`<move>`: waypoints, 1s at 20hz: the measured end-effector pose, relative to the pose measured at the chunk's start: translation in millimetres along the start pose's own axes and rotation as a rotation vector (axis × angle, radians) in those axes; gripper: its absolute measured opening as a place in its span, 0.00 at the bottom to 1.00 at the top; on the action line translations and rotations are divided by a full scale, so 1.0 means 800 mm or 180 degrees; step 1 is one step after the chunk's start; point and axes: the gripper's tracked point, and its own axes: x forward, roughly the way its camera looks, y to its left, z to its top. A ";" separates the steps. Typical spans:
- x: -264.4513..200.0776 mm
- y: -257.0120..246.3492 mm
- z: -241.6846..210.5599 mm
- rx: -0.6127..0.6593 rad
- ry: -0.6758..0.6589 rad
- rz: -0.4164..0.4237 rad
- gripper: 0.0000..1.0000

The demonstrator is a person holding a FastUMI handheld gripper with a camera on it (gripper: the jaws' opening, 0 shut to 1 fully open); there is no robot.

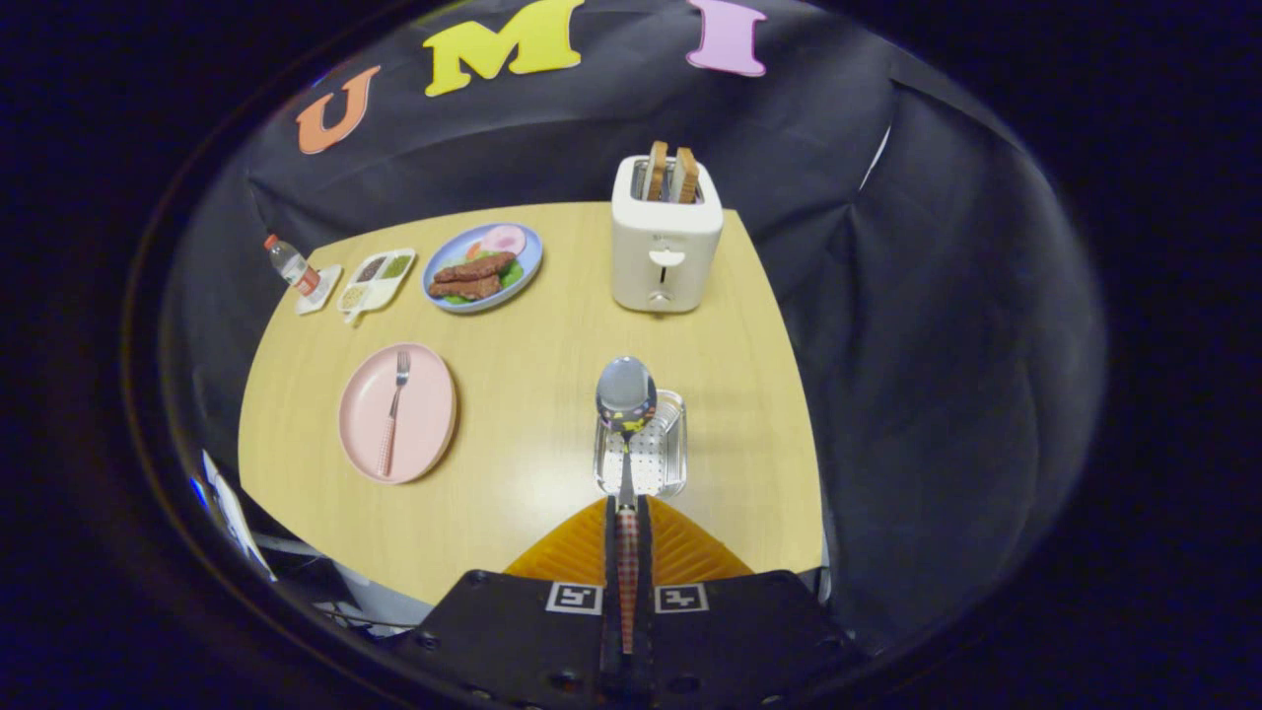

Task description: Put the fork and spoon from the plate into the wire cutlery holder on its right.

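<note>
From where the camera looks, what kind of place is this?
Probably a staged breakfast table in a recording booth: a toaster holding bread, a plate of food and a pink plate with a fork. The gripper is shut on a spoon above the wire cutlery holder.

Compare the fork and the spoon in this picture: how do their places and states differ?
The fork lies flat on the pink plate, untouched; the spoon is clamped by its handle in the gripper, its bowl raised over the wire holder. Both have checked handles and point away from the camera.
</note>
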 end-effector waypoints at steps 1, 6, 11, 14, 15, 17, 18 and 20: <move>0.005 -0.004 -0.003 -0.0002 0.0101 0.0007 0.04; 0.030 -0.004 -0.023 0.0066 0.0689 0.0122 0.04; 0.059 -0.004 -0.012 0.0103 0.1084 0.0187 0.04; 0.070 -0.005 -0.007 0.0043 0.1374 0.0225 0.04; 0.075 -0.005 -0.002 0.0038 0.1429 0.0215 0.04; 0.080 -0.005 0.006 -0.0046 0.1527 0.0180 0.04; 0.084 -0.005 0.011 -0.0066 0.1566 0.0159 0.04; 0.091 -0.005 0.014 -0.0139 0.1706 0.0102 0.04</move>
